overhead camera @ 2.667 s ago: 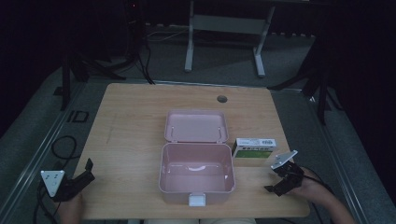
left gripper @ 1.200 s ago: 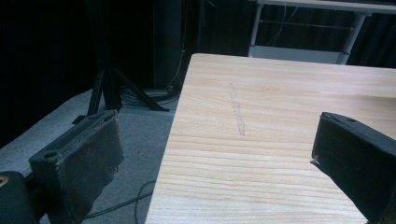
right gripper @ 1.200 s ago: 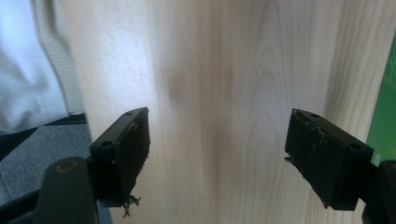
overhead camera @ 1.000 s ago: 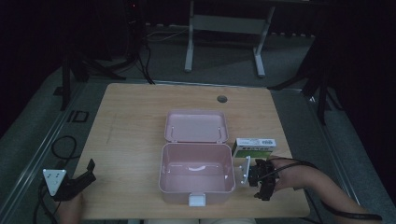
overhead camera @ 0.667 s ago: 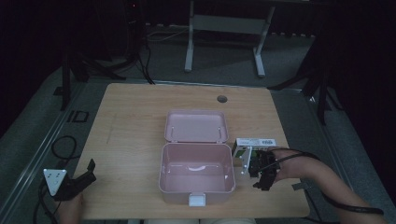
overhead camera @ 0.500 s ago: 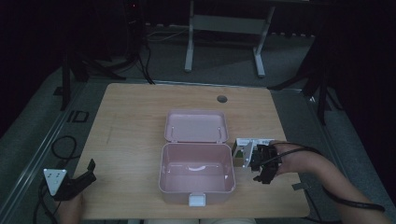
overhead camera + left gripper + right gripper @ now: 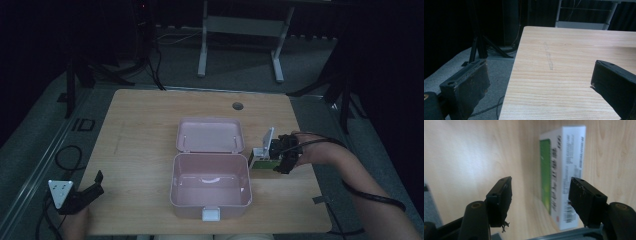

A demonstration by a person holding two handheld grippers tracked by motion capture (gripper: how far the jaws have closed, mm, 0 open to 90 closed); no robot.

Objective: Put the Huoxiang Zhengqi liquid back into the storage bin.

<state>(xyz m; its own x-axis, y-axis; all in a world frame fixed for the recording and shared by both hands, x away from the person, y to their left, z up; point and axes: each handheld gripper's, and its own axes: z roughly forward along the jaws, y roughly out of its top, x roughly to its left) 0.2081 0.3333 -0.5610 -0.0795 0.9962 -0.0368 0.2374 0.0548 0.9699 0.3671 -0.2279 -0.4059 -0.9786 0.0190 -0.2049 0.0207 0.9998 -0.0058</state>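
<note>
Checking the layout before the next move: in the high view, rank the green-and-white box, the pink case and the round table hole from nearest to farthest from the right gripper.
1. Green-and-white box, at the right gripper.
2. Pink case, to its left.
3. Round table hole, toward the far edge.

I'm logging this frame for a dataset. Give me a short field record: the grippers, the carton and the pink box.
left gripper: open, empty, at the table's near left corner
right gripper: jaws just closing either side of the carton, pads not yet pressing
carton: green and white, on the table, right of the pink box
pink box: lid open, inside looks empty
</note>
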